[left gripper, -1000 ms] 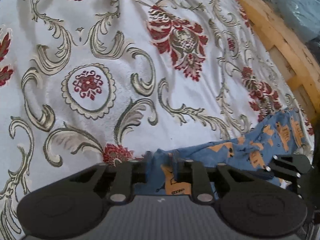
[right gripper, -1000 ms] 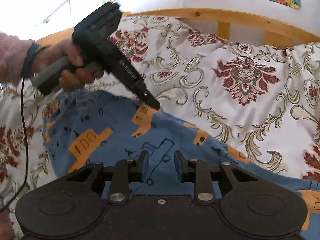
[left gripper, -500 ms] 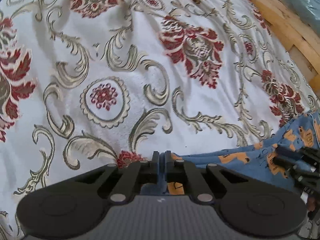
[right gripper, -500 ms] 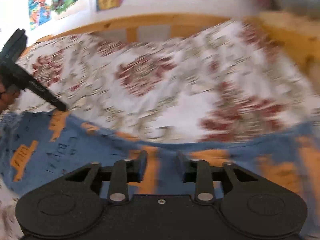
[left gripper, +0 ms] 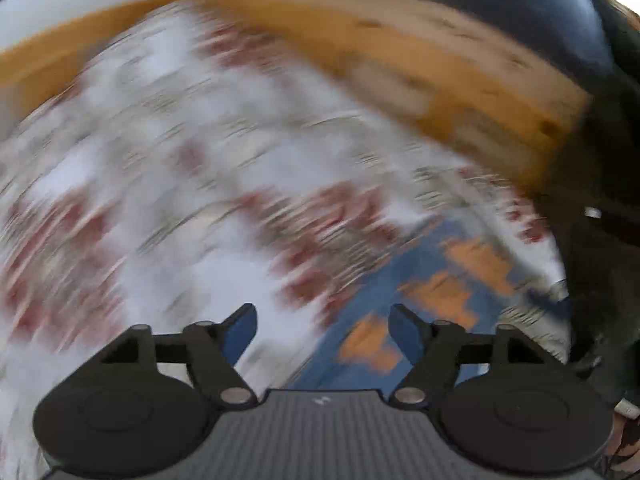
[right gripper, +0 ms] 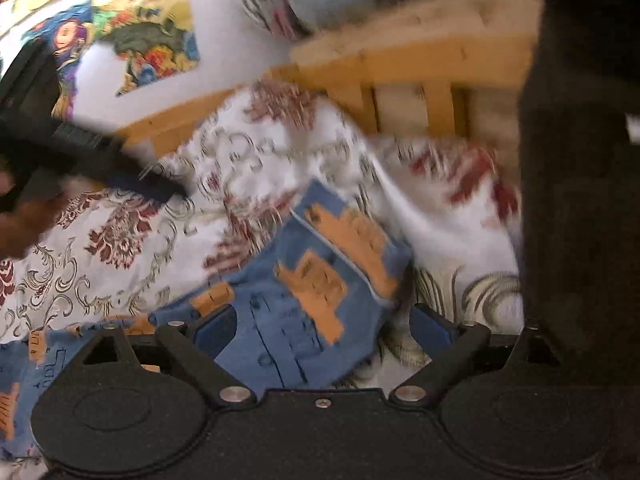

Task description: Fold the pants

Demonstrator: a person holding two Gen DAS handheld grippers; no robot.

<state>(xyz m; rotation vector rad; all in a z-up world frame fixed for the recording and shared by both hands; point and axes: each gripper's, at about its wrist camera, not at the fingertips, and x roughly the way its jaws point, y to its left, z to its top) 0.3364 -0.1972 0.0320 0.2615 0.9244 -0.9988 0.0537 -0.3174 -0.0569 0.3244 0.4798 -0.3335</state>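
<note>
Both tongs stand wide with nothing pinched: the left tongs (left gripper: 322, 330) have just been opening, their blue pads well apart over blurred bedding with the edge of the cloth under the gap, and the right tongs (right gripper: 322, 330) have likewise just been opening, with the cloth lying loose between the pads but not pressed by them. The pants (right gripper: 316, 280), blue with orange blocks, lie on the patterned bedspread (right gripper: 120, 248) of the bed, near its wooden frame (right gripper: 420, 60); one end looks doubled over itself, so a fold seems to be laid down. In the left wrist view the same pants (left gripper: 420, 292) show as a blue-and-orange smear at the lower right. By this reading the step in hand is the release. To do it well, each tong should lift clear without dragging the top layer, then come back at the corners of the folded edge, gripping both layers together. Heavy blur hides how square the edges lie; a slower look before the next pinch would help.
</note>
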